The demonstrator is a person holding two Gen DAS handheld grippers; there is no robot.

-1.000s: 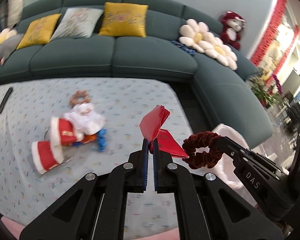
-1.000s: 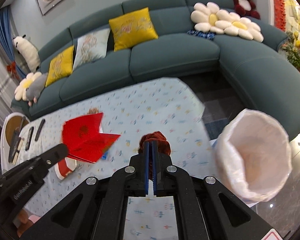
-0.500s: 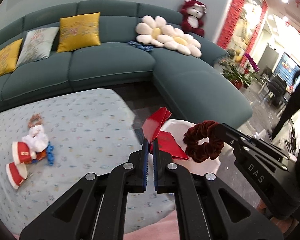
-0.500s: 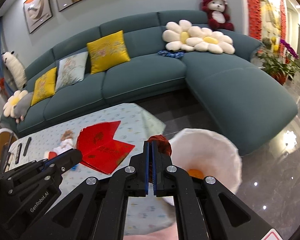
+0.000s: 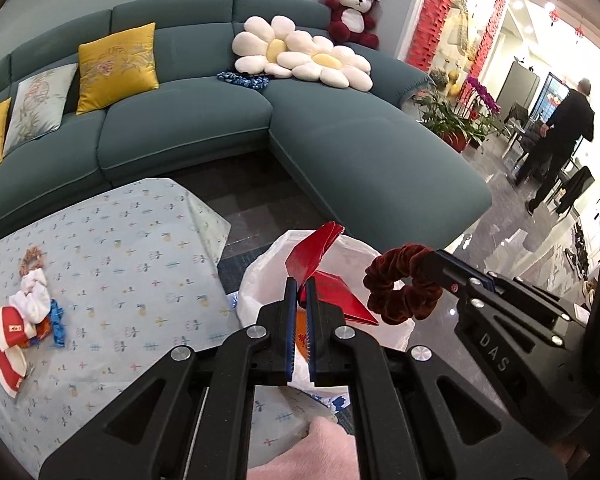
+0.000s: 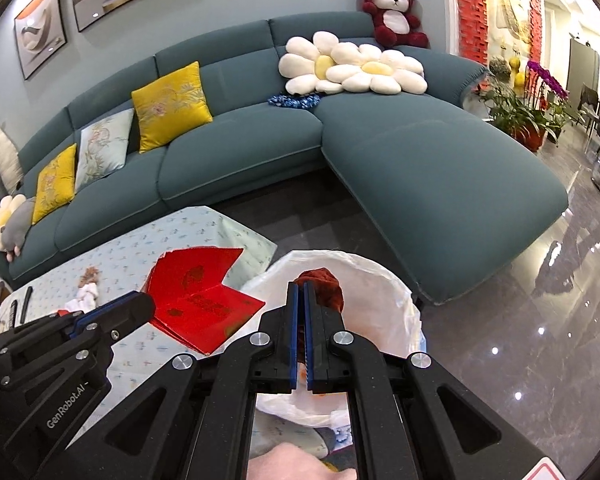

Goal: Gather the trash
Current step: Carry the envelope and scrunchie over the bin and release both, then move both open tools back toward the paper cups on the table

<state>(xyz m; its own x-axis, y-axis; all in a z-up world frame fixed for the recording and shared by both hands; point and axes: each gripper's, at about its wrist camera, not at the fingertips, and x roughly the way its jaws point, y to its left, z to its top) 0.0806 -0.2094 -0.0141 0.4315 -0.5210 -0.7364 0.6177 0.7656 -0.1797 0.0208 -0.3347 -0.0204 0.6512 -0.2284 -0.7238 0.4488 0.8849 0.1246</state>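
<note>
Red envelopes (image 5: 332, 276), a fanned stack, pinched at one corner in the left claw (image 5: 299, 304); jaws pressed together on the paper. Hanging above the mouth of the white bag (image 5: 260, 280), not yet inside. Seen from the right wrist, same envelopes (image 6: 200, 300) partly over the table edge, partly over the bag's rim.

Dark red scrunchie (image 5: 400, 284) clamped in the right claw (image 6: 300, 308), jaws shut tight on the fabric; scrunchie (image 6: 324, 284) sitting over the open bag (image 6: 380, 280). Something orange faintly visible down in the bag, identity unclear.

Step in hand, by judgement: carry finished or nearly so, both loads poised for the drop. Next move likely calls for lowering a little, centring each item over the opening, then spreading the jaws. Envelopes wide and stiff, liable to catch the thin rim or slide out onto the floor; worth tipping them edge-first. Bag soft-walled, may fold if nudged.

Outward: table (image 5: 132, 248) under a pale patterned cloth, bag standing at its corner. Still on the cloth, a small heap of red-and-white fabric items (image 5: 24, 320) with a blue scrap, well apart from the bag. Beyond, teal sofa (image 5: 180, 128), glossy dark floor (image 6: 520, 320).
</note>
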